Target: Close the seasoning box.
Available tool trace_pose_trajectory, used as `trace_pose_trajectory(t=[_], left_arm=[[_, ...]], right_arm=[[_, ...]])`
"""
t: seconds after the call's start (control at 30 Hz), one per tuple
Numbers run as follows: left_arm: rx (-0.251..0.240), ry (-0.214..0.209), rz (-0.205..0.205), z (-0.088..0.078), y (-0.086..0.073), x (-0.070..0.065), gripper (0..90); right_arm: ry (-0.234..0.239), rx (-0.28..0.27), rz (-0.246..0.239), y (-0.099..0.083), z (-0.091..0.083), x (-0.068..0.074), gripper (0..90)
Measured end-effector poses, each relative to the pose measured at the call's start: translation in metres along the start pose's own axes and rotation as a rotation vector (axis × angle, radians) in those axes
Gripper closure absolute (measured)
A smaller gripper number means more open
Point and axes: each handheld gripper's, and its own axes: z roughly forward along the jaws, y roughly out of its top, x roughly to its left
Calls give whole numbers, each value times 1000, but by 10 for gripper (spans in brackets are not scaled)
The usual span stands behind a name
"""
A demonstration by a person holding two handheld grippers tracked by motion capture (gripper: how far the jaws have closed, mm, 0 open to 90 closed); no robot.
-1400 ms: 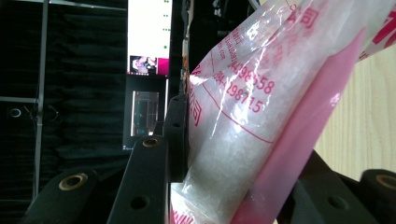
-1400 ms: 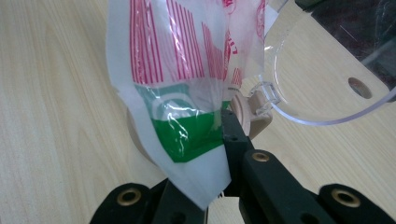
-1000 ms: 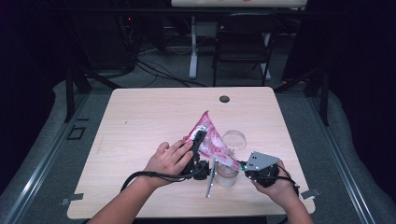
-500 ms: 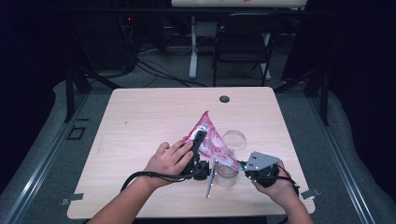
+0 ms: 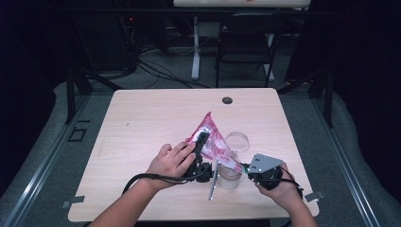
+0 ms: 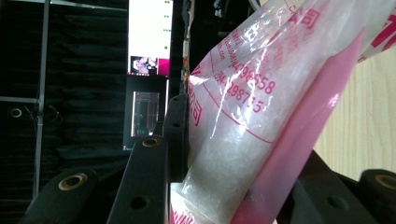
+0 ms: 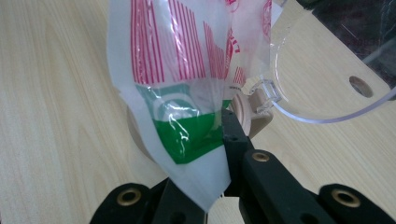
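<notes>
Left claw (image 5: 202, 142) clamped across the fat middle of the pink bag (image 5: 211, 137), which hangs tilted just above the clear jar (image 5: 229, 177) on the counter (image 5: 142, 118). Right claw (image 5: 242, 167) pinched shut on the bag's lower corner, at the jar's rim. Risks: the corner may slip from that thin pinch; granules may miss the jar mouth; the jar may tip if nudged.

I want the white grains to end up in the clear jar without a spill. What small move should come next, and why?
Probably tip the bag a little further. The left hand-held gripper clamps its filled body, and the right hand-held gripper pinches the lower green corner right above the jar, so the corner already seems aimed at the jar; whether it is cut open I cannot tell.
</notes>
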Motion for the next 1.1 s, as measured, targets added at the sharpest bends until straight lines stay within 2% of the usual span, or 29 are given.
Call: trace_pose_trajectory(t=[1.1], left_arm=[[-2, 3, -1, 0, 1, 0, 682]], right_arm=[[-2, 1, 1, 0, 0, 0, 900]])
